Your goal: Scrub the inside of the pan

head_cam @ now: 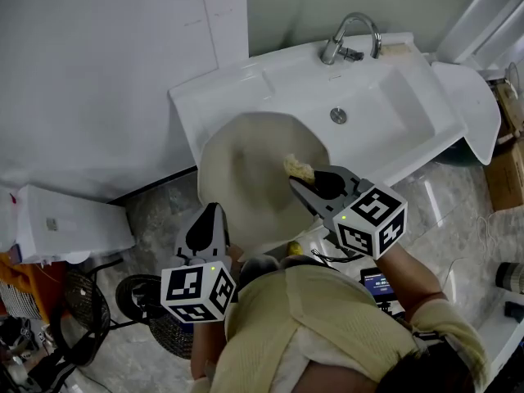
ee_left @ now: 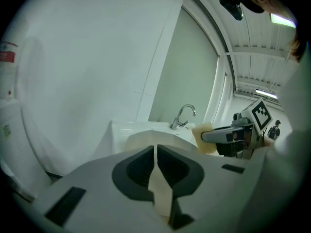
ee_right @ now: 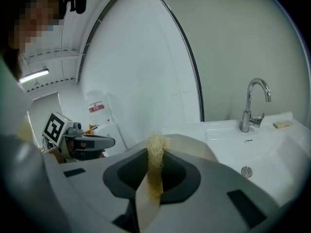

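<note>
A wide beige pan (head_cam: pixel 246 178) is held tilted over the left end of the white sink (head_cam: pixel 393 129). My left gripper (head_cam: pixel 205 226) is shut on the pan's near rim; in the left gripper view the thin beige rim (ee_left: pixel 159 191) runs between the jaws of the left gripper (ee_left: pixel 156 152). My right gripper (head_cam: pixel 315 182) is shut on a yellow fibrous scrubber (head_cam: pixel 299 169), which rests over the pan's inner face near its right side. In the right gripper view the scrubber (ee_right: pixel 155 154) stands between the jaws, with the pan (ee_right: pixel 194 147) just beyond.
A chrome faucet (head_cam: pixel 350 35) and a drain (head_cam: pixel 338 115) belong to the sink, and a small bar (head_cam: pixel 397 50) lies by the faucet. A white box (head_cam: pixel 70 223) and a fan (head_cam: pixel 139 297) stand on the floor at the left. Cardboard (head_cam: pixel 508 174) sits at the right.
</note>
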`<state>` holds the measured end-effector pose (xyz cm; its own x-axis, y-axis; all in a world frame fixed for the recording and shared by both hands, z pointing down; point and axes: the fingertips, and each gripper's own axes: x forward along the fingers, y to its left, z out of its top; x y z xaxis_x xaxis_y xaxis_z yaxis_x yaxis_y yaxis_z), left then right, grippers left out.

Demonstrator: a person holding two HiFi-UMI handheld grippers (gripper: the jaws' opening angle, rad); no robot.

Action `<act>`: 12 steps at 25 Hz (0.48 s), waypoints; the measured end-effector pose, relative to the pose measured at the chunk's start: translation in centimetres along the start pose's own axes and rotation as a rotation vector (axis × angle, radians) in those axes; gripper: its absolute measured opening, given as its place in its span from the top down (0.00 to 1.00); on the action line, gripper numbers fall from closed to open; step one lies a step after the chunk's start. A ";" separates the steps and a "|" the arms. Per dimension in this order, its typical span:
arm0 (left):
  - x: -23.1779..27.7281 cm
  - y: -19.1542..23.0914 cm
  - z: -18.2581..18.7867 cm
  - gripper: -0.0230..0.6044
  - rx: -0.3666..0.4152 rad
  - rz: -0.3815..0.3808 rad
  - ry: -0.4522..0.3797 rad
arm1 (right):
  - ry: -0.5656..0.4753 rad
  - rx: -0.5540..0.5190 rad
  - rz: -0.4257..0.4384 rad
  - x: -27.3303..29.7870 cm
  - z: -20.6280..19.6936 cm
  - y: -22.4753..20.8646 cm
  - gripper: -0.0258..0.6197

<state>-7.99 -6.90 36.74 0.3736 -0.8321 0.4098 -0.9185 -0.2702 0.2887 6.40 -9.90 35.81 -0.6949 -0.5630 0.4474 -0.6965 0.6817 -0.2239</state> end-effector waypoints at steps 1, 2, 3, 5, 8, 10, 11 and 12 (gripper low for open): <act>0.0 0.0 0.0 0.85 0.002 0.001 0.002 | 0.001 0.001 -0.001 0.0 -0.1 0.0 0.85; 0.0 0.0 -0.1 0.85 0.002 0.001 0.003 | 0.002 0.002 -0.001 0.0 -0.1 0.0 0.85; 0.0 0.0 -0.1 0.85 0.001 0.001 0.004 | 0.003 0.003 -0.001 0.0 -0.2 0.0 0.85; 0.1 0.0 -0.1 0.85 0.003 0.000 0.005 | 0.004 0.006 0.000 0.1 -0.2 -0.1 0.85; 0.2 0.0 0.0 0.85 0.013 -0.005 0.002 | 0.004 0.009 -0.001 0.2 -0.1 -0.3 0.85; 0.2 -0.2 0.1 0.85 0.023 -0.012 -0.002 | 0.005 0.008 -0.002 0.2 -0.2 -0.3 0.85; 0.2 -0.3 0.1 0.85 0.029 -0.014 -0.002 | 0.006 0.008 -0.003 0.2 -0.2 -0.3 0.85; 0.2 -0.4 0.1 0.85 0.033 -0.017 -0.002 | 0.007 0.008 -0.003 0.2 -0.2 -0.3 0.85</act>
<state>-7.57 -7.05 36.65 0.3886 -0.8283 0.4035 -0.9160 -0.3000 0.2664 6.50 -10.13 36.18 -0.6913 -0.5616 0.4546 -0.7001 0.6764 -0.2290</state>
